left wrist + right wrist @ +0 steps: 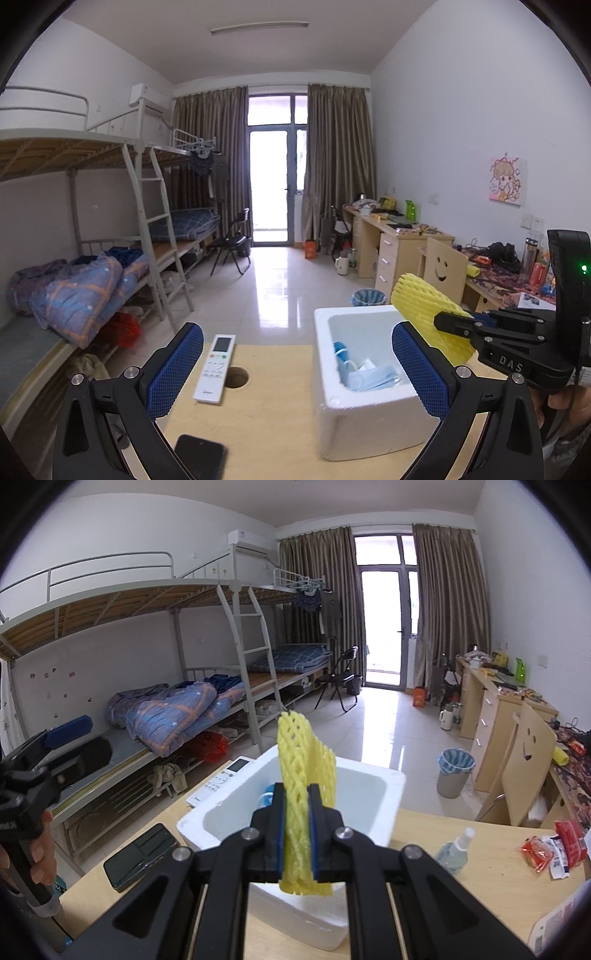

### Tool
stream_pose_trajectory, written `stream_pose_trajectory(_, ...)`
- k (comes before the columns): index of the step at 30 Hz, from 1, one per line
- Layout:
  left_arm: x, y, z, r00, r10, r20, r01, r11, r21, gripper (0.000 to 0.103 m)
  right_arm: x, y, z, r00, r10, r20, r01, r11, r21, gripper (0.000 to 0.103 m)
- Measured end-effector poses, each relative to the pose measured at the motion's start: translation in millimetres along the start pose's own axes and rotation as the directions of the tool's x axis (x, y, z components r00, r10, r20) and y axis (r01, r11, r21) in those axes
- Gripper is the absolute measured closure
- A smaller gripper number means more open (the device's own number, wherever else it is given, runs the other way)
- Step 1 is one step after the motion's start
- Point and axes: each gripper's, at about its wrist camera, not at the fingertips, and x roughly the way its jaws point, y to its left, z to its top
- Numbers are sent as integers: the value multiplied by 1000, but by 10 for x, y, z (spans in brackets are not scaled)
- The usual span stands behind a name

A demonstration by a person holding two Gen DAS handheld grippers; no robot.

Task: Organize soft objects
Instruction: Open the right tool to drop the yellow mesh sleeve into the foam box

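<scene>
While its two blue-padded jaws clench flat on a yellow foam net sleeve (301, 794), the right gripper (297, 834) holds that sleeve upright over the near rim of a white foam box (384, 786); the sleeve sticks up well above the fingers and a short end hangs below them. In the left wrist view the same sleeve (421, 306) sits above the box's right rim. The left gripper (297, 373) is released, its jaws spread wide with nothing between them. Inside the box lie blue face masks (373, 378) and something blue and white. On the wooden tabletop (258, 424) a white remote control (215, 369) and a dark phone (201, 456) lie left of the box, a small spray bottle (454, 853) and red snack packets (554, 845) to its right.
</scene>
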Motion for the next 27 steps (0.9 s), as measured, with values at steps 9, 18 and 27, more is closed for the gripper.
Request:
stream_pose_trajectory(9,-83,207,-92,999,44,-8,-44,998,-37,1,126,102,22,1000,8,-18,-8,1000,-18,90)
stream_pose_trajectory(18,-141,280,-129,998,62,-10,-62,996,-57,1,232,105,46,999,-15,-39,14,1000,-23,85)
stream_pose_trajectory(27,-167,277,-183,999,51,-16,-52,997,-64,1,156,157,27,1000,-24,-15,23,999,-24,16)
